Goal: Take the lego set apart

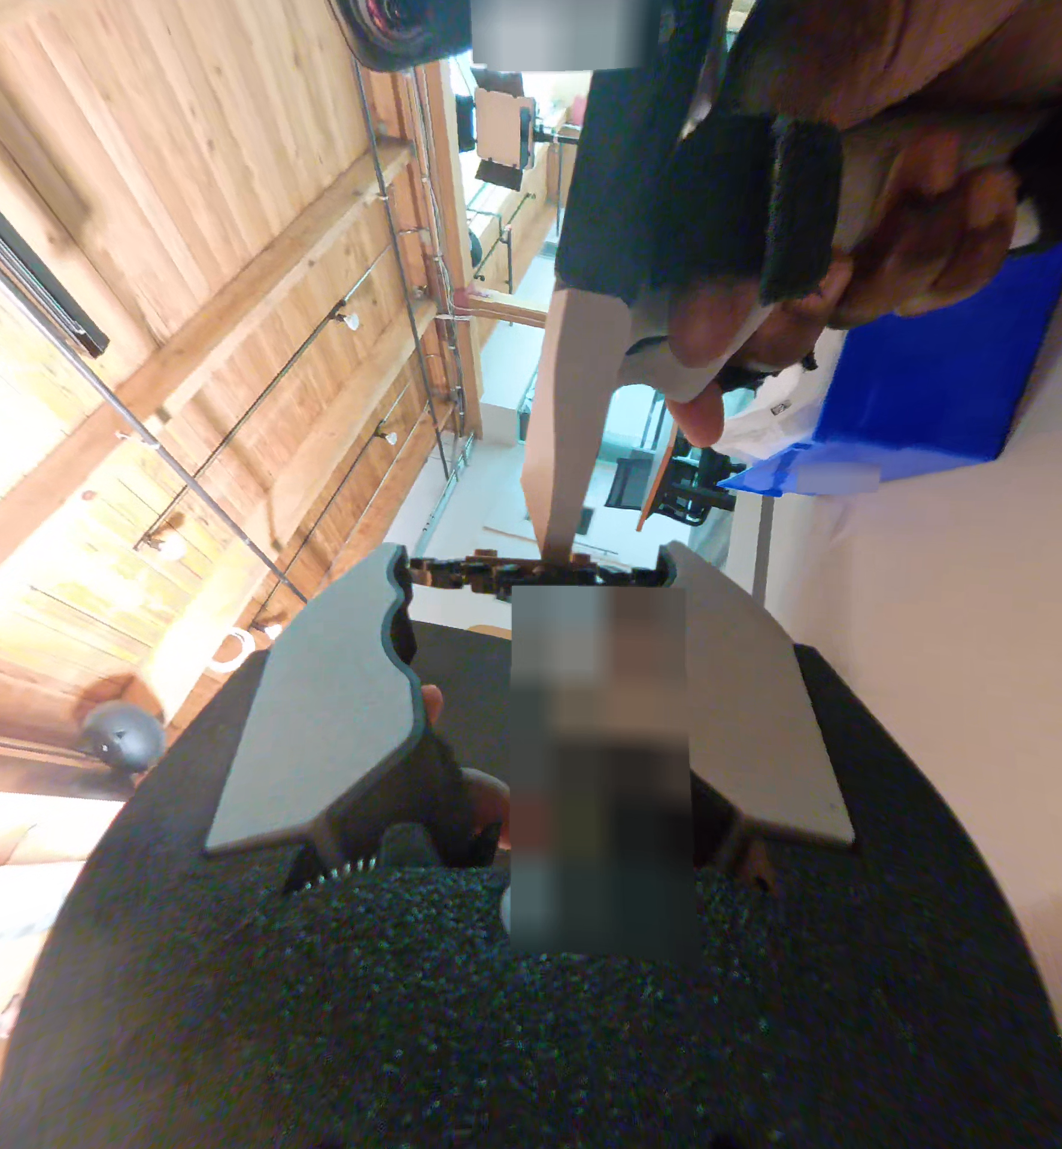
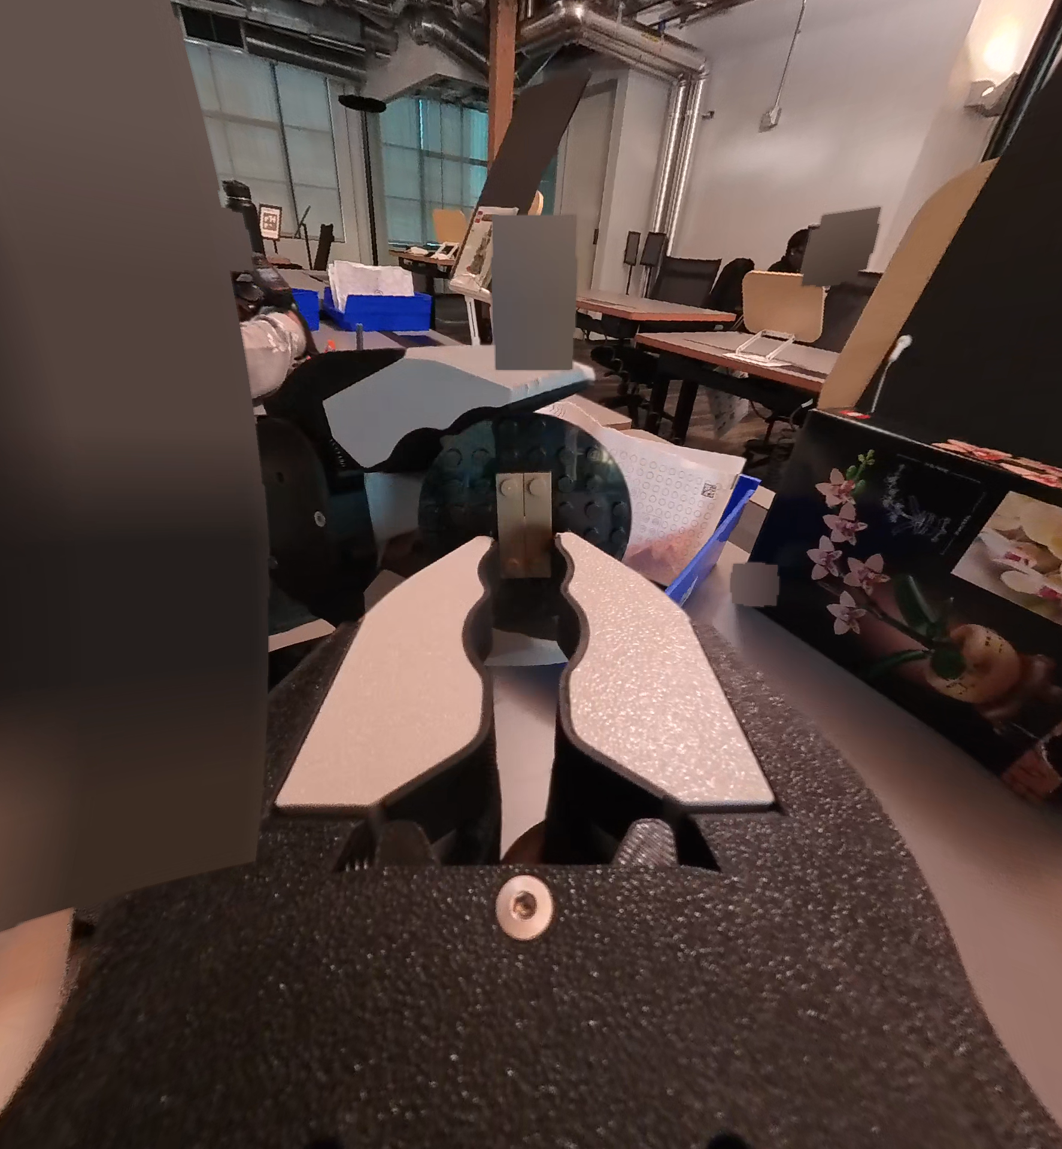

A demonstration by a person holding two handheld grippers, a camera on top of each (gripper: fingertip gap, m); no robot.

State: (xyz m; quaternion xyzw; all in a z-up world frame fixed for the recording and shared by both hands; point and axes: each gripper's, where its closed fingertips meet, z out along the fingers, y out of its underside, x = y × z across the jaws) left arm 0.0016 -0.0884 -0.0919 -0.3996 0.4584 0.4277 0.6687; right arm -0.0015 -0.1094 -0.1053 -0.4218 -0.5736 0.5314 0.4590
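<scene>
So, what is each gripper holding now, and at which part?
The left gripper clamps the round black plate by its opposite rim edges. The right gripper pinches the lower end of the tan piece on the plate's face.

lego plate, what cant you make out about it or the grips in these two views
- Left wrist view: the lego plate shows edge-on only, its face unseen; a mosaic patch covers the space below it.
- Right wrist view: the right gripper hides the lower ends of the tan pieces; the plate's left rim sits behind the left gripper.
</scene>
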